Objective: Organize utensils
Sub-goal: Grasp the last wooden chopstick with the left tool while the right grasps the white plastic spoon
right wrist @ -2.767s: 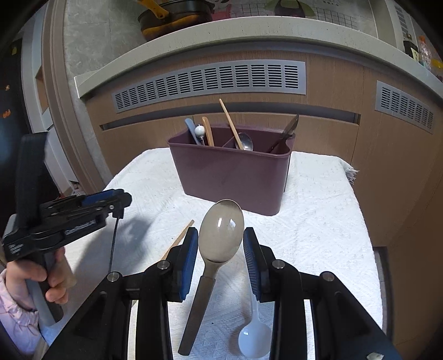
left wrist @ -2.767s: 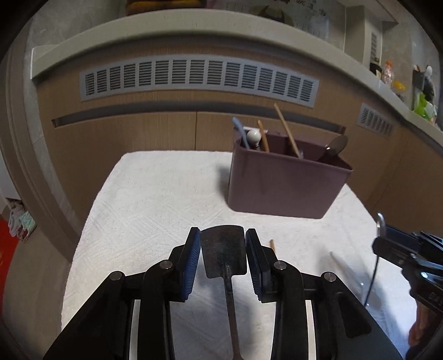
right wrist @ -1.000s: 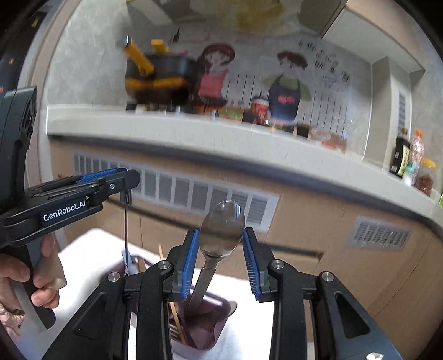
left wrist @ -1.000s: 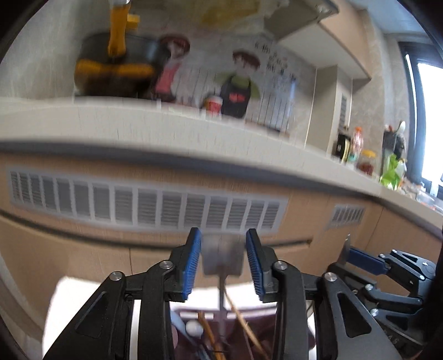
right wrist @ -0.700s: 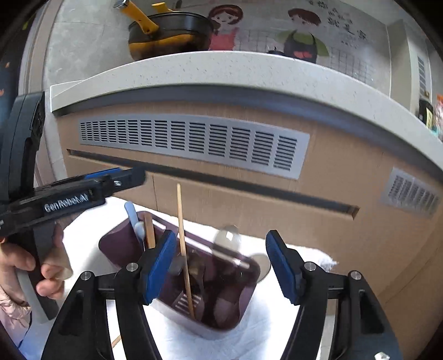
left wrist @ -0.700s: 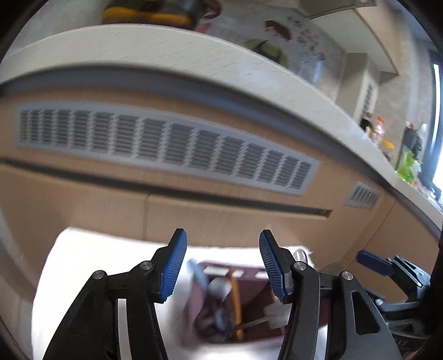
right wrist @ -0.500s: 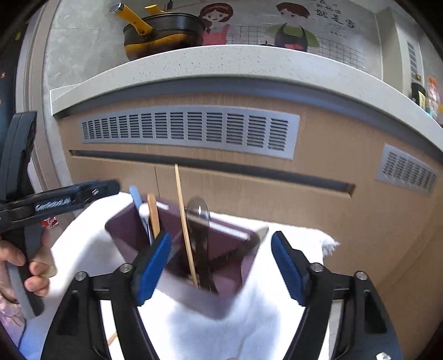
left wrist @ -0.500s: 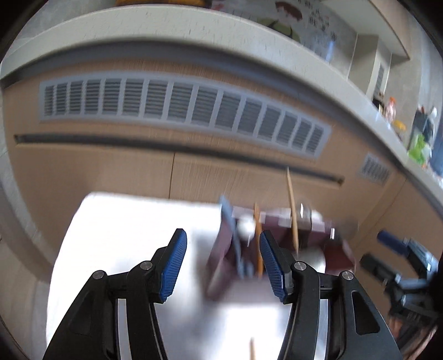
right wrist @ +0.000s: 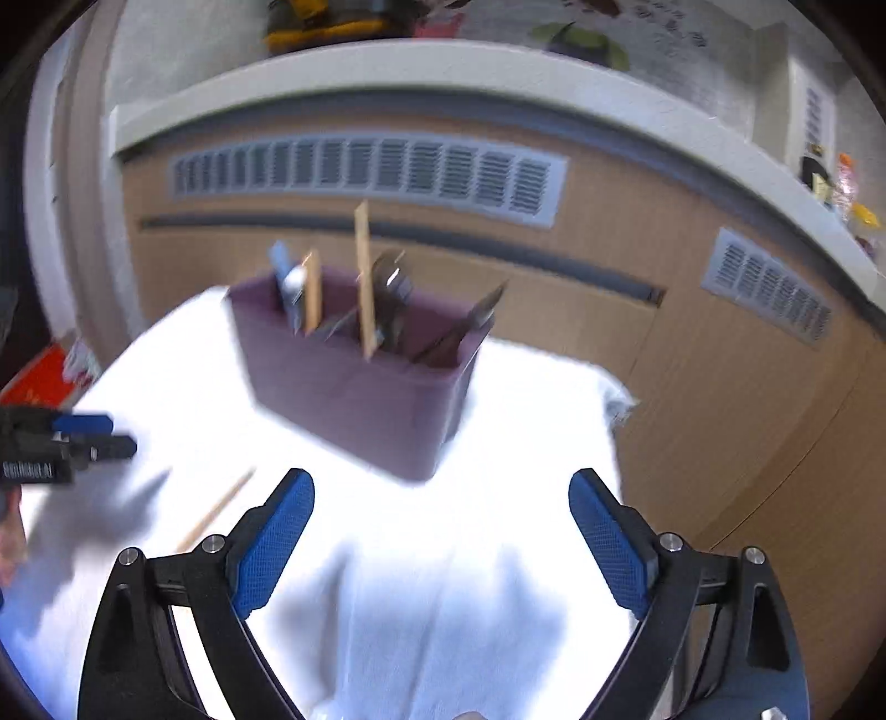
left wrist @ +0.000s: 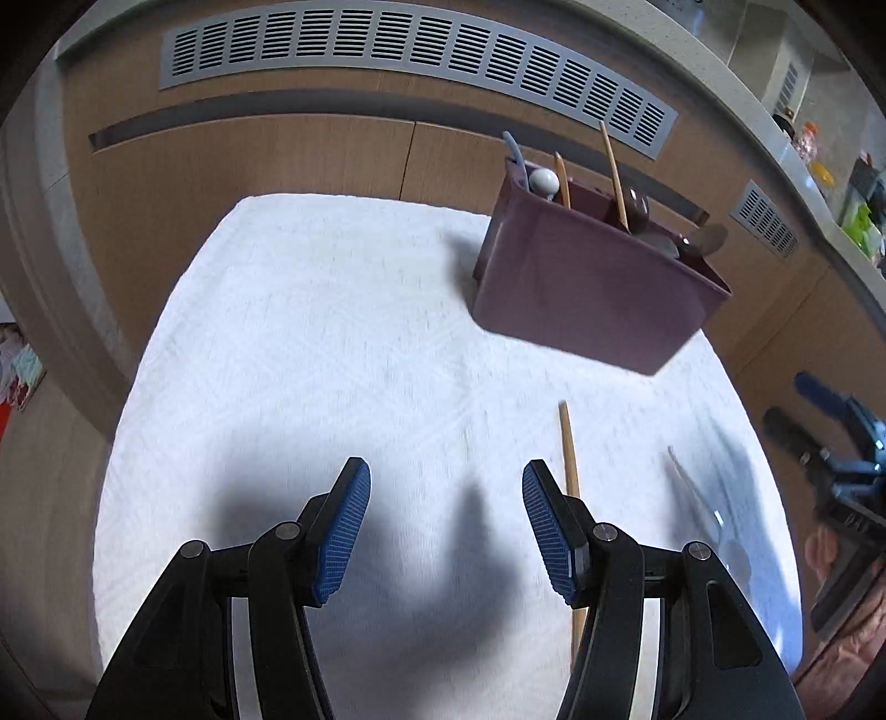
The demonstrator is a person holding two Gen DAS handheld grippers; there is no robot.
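Observation:
A maroon utensil holder [left wrist: 587, 293] stands on the white cloth [left wrist: 332, 343], filled with several utensils: spoons, chopsticks, a spatula. It also shows in the blurred right wrist view [right wrist: 354, 382]. My left gripper [left wrist: 443, 526] is open and empty above the cloth. A wooden chopstick [left wrist: 567, 459] lies beside its right finger. A clear plastic spoon [left wrist: 703, 509] lies further right. My right gripper [right wrist: 440, 543] is wide open and empty; it also shows at the right edge of the left wrist view [left wrist: 819, 437]. The chopstick appears in the right wrist view [right wrist: 216, 509].
Wooden cabinet fronts with grey vent grilles [left wrist: 410, 50] stand behind the table, under a pale countertop [right wrist: 443, 72]. The cloth's right edge [right wrist: 614, 404] drops off toward the cabinets. Red items [right wrist: 39, 382] lie on the floor at left.
Both grippers carried their utensils, spatula and metal spoon, up over the holder, opened and released them into it. Both have since pulled back and down toward the cloth, open and empty.

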